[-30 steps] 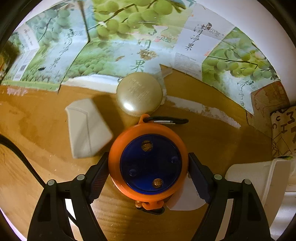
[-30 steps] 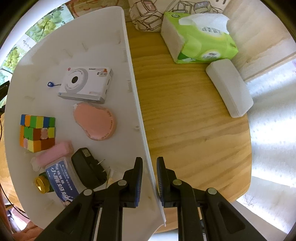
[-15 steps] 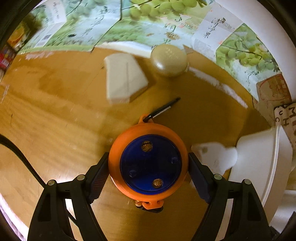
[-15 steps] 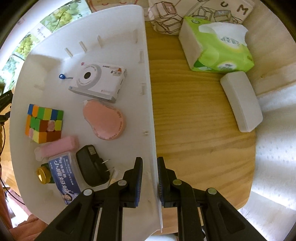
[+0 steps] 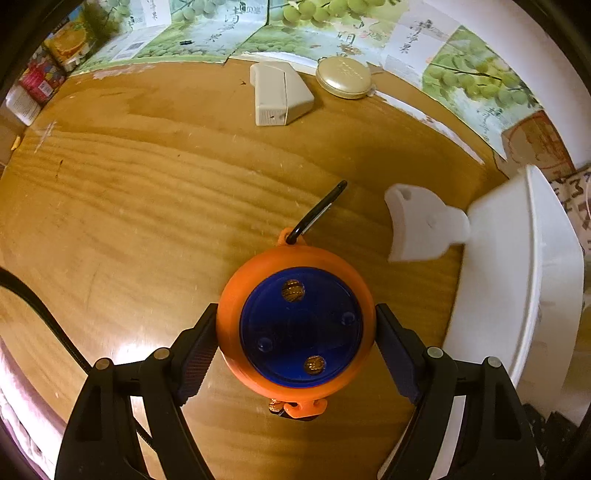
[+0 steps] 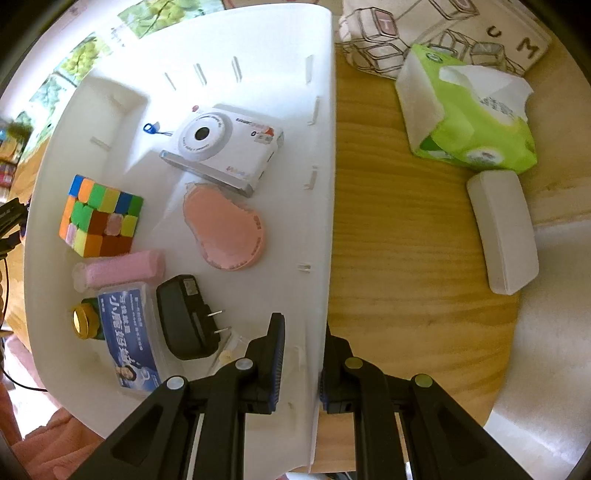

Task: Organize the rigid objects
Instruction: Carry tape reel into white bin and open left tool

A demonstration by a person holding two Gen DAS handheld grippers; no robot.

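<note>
1. Left gripper (image 5: 295, 343), bottom centre of left wrist view: fingers (image 5: 195, 354) clamped on the sides of an orange round case w/ blue lid (image 5: 299, 325), held above the desk (image 5: 147, 206). Black clip (image 5: 319, 214) sticks out from its top loop.
2. Right gripper (image 6: 301, 363), bottom centre of right wrist view: fingers (image 6: 275, 354) nearly closed, pinching the right wall of the white bin (image 6: 321, 184), one finger inside, one outside.
3. Inside bin, near to far: black plug adapter (image 6: 184, 317), blue-label box (image 6: 129, 336), gold-capped item (image 6: 83, 321), pink roll (image 6: 122, 269), colour cube (image 6: 99, 216), pink oval piece (image 6: 225, 229), white camera (image 6: 225, 147).
4. Desk surface: light wood grain w/ glare patches. In left view, bin corner at right edge, white plastic piece (image 5: 421, 225) touching it.
5. Farther, upper centre of left view: white wedge-shaped box (image 5: 279, 94), beige round compact (image 5: 343, 77) just beside it.
6. Right view, right side of the desk: white oblong case (image 6: 502, 232), green tissue pack (image 6: 469, 114) above it, printed cloth (image 6: 436, 33) at the top edge.
7. Room: grape-print cardboard (image 5: 461, 70) along far desk edge; juice cartons (image 5: 66, 40) upper left.
</note>
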